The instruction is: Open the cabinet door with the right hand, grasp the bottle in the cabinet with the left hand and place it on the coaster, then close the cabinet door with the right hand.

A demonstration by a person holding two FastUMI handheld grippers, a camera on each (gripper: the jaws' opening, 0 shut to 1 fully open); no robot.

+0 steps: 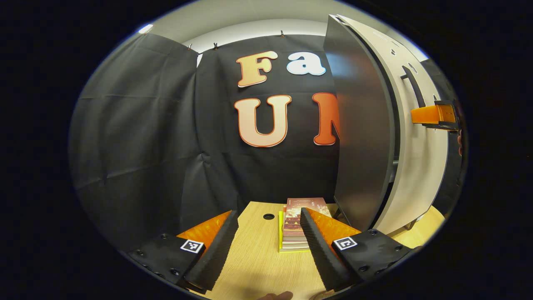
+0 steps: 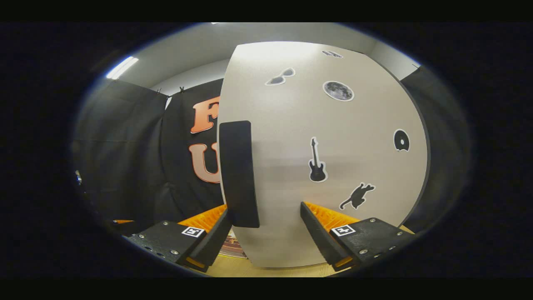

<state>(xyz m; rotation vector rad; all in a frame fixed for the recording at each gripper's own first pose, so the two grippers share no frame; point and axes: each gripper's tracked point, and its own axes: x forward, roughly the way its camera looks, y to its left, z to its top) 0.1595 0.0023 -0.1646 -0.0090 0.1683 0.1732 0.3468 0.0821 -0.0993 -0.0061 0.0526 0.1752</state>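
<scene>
The cabinet [image 1: 362, 125] stands on the right of the wooden table [image 1: 258, 258], its dark side panel facing me. Its white door [image 2: 333, 125] carries several black stickers and a black vertical handle [image 2: 239, 175]. My right gripper [image 2: 265, 210] is open right in front of the door, and the handle stands between its fingers, close to the left one. In the left gripper view that right gripper [image 1: 416, 115] sits at the handle [image 1: 413, 83]. My left gripper [image 1: 268, 213] hovers open over the table with nothing between its fingers.
A stack of books [image 1: 300, 225] lies on the table just left of the cabinet's foot. A small round cable hole [image 1: 268, 216] is in the tabletop beside the books. Black cloth walls close the booth behind and to the left.
</scene>
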